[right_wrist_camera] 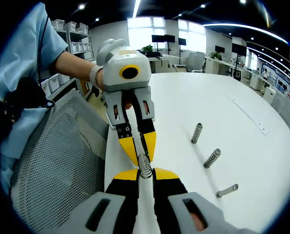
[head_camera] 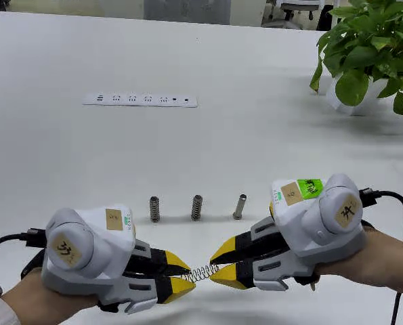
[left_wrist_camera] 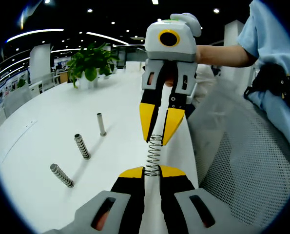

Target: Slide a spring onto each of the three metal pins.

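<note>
Spring in hand: loose spring (head_camera: 201, 273) held in the air over the near edge of the white table (head_camera: 255, 142), spanning level between the two grippers.
Left gripper (head_camera: 189, 277): yellow-tipped jaws pinched together on the spring's left end.
Right gripper (head_camera: 213, 268): jaws clamped on the spring's right end, tips facing the other gripper.
Pins: three stand upright in a row beyond the grippers; left pin (head_camera: 154, 208) and middle pin (head_camera: 196, 207) each wear a spring; right pin (head_camera: 239, 206) is bare metal.
Far side: power strip (head_camera: 139, 100) lies flat; potted plant (head_camera: 367, 54) stands at the right corner.
</note>
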Available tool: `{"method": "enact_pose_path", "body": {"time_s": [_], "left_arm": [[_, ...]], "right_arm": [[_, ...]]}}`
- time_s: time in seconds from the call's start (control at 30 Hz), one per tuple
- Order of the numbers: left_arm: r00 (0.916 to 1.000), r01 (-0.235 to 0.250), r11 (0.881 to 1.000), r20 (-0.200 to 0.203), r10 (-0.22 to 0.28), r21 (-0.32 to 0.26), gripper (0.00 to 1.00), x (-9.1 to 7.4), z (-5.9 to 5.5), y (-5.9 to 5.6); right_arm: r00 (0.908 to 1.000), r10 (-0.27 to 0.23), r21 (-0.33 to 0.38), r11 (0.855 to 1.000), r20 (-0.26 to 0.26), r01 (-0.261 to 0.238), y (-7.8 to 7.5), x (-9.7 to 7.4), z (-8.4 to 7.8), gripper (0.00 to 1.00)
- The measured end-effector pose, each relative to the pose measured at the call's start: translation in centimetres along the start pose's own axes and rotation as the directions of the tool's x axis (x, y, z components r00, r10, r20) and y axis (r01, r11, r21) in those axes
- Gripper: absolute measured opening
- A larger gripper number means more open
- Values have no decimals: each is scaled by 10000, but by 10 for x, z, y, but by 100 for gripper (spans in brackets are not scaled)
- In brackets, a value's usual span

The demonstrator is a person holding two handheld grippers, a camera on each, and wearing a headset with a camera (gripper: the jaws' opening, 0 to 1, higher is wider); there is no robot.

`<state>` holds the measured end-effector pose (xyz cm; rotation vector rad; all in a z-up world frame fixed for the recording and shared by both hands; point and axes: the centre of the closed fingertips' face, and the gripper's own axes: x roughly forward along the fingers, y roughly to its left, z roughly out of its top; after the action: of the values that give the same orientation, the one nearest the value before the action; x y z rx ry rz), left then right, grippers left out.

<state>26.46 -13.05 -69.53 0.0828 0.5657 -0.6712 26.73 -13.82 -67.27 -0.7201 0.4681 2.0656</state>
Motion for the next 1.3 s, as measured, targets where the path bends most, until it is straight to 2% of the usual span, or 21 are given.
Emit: {"method": "enact_pose_path", "body": {"time_s": [0.53, 0.97, 1.0, 1.07, 1.13, 1.23, 1.3], "left_arm": [[9997, 192, 9998, -128, -191, 41, 9, 7, 4, -5], [9992, 326, 9993, -225, -322, 179, 9, 9, 6, -9], [9992, 341, 9992, -233, -336, 216, 9, 10, 7, -10], [9992, 343, 9992, -211, -339, 212, 9, 10, 8, -10], [9992, 341, 9991, -219, -336, 263, 9, 11, 9, -10], [9991, 359, 9988, -255, -351, 323, 9, 12, 9, -11], [9988, 402, 9986, -300, -392, 352, 9, 13, 8, -12]], "right_arm": [[9999, -141, -615, 9980, -66, 136, 3, 3, 21, 12], [9998, -33, -784, 9969, -220, 15, 5, 1, 21, 12], [9993, 59, -909, 9958, -381, -93, 6, 0, 20, 13], [9949, 215, -1165, 9926, -981, -329, 8, -1, 14, 23], [9911, 193, -1607, 9862, -1316, -405, 6, -1, 12, 21], [9877, 330, -1569, 9860, -1530, -572, 5, 1, 15, 19], [9789, 531, -1770, 9802, -1973, -888, 7, 3, 11, 19]]}}
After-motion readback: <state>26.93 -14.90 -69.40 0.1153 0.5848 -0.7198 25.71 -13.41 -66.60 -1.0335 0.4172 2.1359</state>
